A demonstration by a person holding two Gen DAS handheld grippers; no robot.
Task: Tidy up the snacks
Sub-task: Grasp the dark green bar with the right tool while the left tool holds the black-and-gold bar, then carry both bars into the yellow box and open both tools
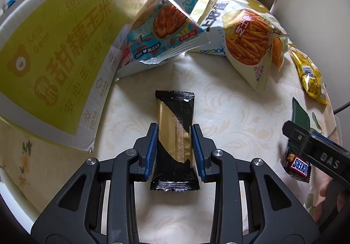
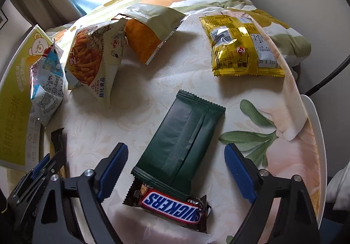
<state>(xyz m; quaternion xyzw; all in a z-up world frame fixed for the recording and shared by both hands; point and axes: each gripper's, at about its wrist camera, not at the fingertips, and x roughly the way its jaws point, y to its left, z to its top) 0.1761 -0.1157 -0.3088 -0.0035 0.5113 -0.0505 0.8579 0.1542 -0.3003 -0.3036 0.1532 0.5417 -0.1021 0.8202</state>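
The left claw (image 1: pixel 175 145) is closing narrowly on the black-and-gold bar (image 1: pixel 175 134), lying just right of the yellow carton (image 1: pixel 50 64): light, slick foil, probably crushable, best pinched mid-length, while the right claw (image 2: pixel 175 169) is hanging wide.

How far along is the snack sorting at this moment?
Early. Nothing visibly sorted yet: the cardboard box stands at the table's left edge, its inside hidden. In hand: the left gripper is shut on the black and gold bar. The right gripper hangs open over the green packet and Snickers bar. Left: those, the two chip bags and the yellow packet.
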